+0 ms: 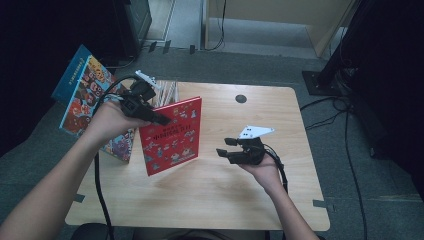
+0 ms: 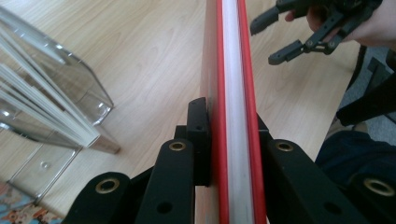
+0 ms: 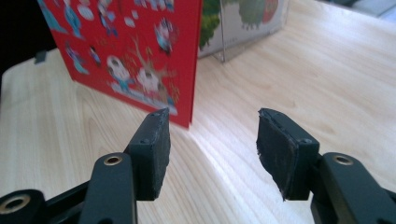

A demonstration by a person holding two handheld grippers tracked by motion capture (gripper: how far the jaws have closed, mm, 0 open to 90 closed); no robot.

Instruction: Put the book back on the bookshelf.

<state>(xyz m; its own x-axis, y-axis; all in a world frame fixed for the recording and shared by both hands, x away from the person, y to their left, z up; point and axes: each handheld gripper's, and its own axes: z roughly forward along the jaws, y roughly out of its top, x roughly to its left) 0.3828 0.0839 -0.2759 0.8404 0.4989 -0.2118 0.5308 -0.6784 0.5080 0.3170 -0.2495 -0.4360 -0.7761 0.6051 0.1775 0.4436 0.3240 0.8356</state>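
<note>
- My left gripper [image 1: 162, 120]: jaws clamped on the red picture book [image 1: 170, 136], upright above the wooden table [image 1: 220, 190].
- My right gripper [image 1: 226, 147]: jaws apart, nothing between them, near the book.

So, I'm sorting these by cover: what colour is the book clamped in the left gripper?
Red book, with small cartoon figures; clearest in the right gripper view.

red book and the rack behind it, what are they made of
Red book: printed card covers, slightly glossy, over a white paper page block seen edge-on between the left gripper jaws. Rack: clear hard plastic, likely acrylic; it is see-through with bright glints.
</note>
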